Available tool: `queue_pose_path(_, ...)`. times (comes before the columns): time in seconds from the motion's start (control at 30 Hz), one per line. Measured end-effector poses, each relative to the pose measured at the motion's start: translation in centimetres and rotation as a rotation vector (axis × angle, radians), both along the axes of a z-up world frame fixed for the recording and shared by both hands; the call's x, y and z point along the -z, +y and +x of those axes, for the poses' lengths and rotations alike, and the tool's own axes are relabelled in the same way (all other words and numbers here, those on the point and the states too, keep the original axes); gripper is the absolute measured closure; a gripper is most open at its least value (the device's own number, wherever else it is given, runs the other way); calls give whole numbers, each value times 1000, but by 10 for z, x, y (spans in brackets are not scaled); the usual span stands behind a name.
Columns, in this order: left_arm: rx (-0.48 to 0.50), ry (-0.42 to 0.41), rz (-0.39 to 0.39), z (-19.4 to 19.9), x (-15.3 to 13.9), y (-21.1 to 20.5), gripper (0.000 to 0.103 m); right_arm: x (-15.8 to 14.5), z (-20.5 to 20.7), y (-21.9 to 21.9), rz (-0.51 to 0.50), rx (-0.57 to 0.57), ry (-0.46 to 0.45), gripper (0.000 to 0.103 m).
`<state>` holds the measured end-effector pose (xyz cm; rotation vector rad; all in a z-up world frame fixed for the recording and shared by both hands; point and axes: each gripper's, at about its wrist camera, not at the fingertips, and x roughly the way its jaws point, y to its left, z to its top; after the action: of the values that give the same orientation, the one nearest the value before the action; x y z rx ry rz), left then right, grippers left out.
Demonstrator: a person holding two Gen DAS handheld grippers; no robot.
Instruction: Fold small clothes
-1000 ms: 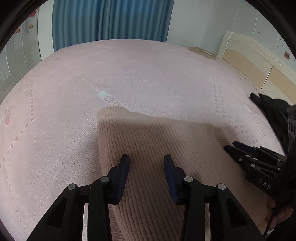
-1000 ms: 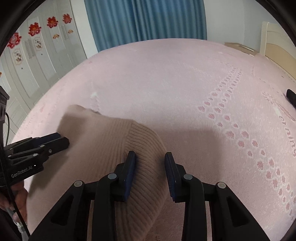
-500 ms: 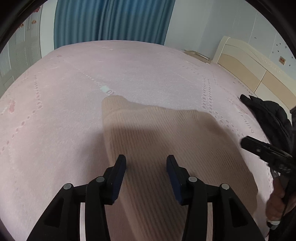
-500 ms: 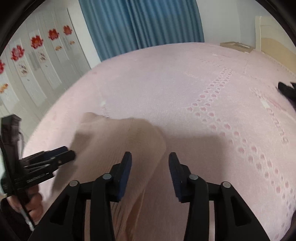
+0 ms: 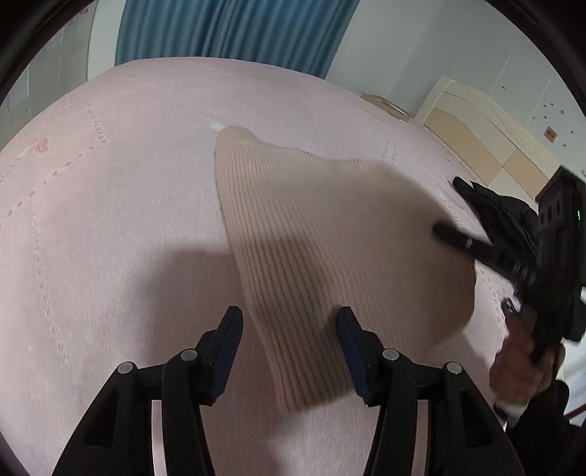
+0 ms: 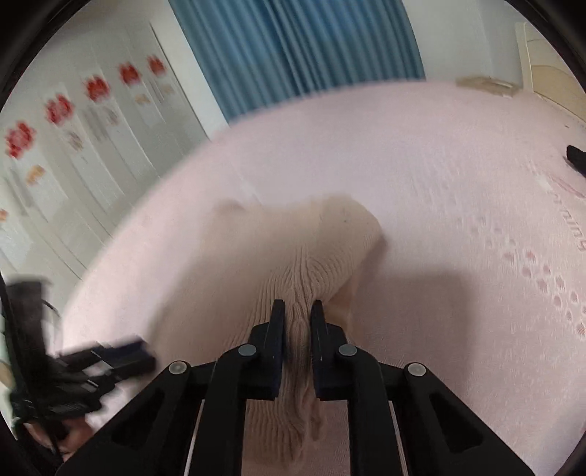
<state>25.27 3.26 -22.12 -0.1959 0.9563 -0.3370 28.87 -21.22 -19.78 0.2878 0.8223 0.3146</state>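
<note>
1. Spreading across nearly the whole of both views, a pink bedspread (image 5: 110, 219) with dotted rows covered the bed, its surface bare from 9 to 12 o'clock in the left wrist view.
2. Blue curtains (image 5: 234, 33) hung at 12 o'clock beyond the bed, and a cream headboard (image 5: 487, 142) stood at about 2 o'clock in the left wrist view; white panels with red flower decals (image 6: 55, 110) lined the wall at 10 o'clock in the right wrist view.
3. A beige ribbed knit garment (image 5: 329, 238) lay on the bedspread at the centre of the left wrist view, one corner pointing toward 12 o'clock, its near edge reaching down between the fingers at 6 o'clock.
4. A dark garment (image 5: 501, 208) sat on the bedspread at 3 o'clock in the left wrist view, partly hidden behind the other tool.
5. The right gripper (image 6: 297, 311) had just been closing, and its two pads pinched a bunched fold of the knit at 6 o'clock in its own view; the same tool showed at 3 o'clock from the left wrist.
6. The left gripper (image 5: 289, 322) had just been opening; its jaws stood apart, the knit's edge between them with neither pad pressing on it.
7. A hand (image 5: 520, 362) gripped the right tool's handle at 4 o'clock in the left wrist view.
</note>
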Motion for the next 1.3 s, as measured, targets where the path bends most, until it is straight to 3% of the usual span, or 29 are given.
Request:
queue_pose_path(0.07, 9, 6, -4, -8, 3, 0, 52, 7, 2, -4, -22, 37, 29, 91)
queue_pose_path(0.17, 8, 16, -4, -17, 6, -1, 52, 39, 13, 6, -128, 61, 129, 90)
queue_pose_path(0.23, 7, 11, 20, -23, 5, -1, 52, 32, 6, 9, -168, 75, 95, 78)
queue_pose_path(0.3, 11, 16, 35, -29, 6, 1, 52, 19, -1, 7, -162, 82, 98, 71)
queue_pose_path(0.43, 23, 47, 60, -40, 13, 2, 53, 2, -29, -2, -151, 80, 82, 69)
queue_pose_path(0.57, 19, 70, 87, -45, 23, -1, 55, -1, -50, -9, -112, 60, 103, 69)
queue_pose_path(0.67, 8, 58, 97, -43, 24, -4, 63, 4, -56, -5, -94, 50, 125, 69)
queue_pose_path(0.77, -8, 46, 63, -36, 19, -1, 71, 8, -61, -1, -84, 39, 139, 69)
queue_pose_path(0.83, 2, 47, 22, -32, 16, -1, 85, 8, -61, 5, -87, 32, 136, 69)
queue_pose_path(0.9, 18, 49, 10, -34, 15, -4, 92, 10, -60, 11, -89, 27, 139, 69)
queue_pose_path(1.03, 3, -14, 18, -38, 6, -3, 95, 13, -59, 16, -85, 25, 141, 69)
queue_pose_path(1.1, -32, -1, -31, -35, 6, 9, 95, 14, -58, 16, -84, 30, 146, 69)
queue_pose_path(1.3, -55, 52, -49, -34, 19, 19, 95, 7, -59, 17, -95, 28, 127, 69)
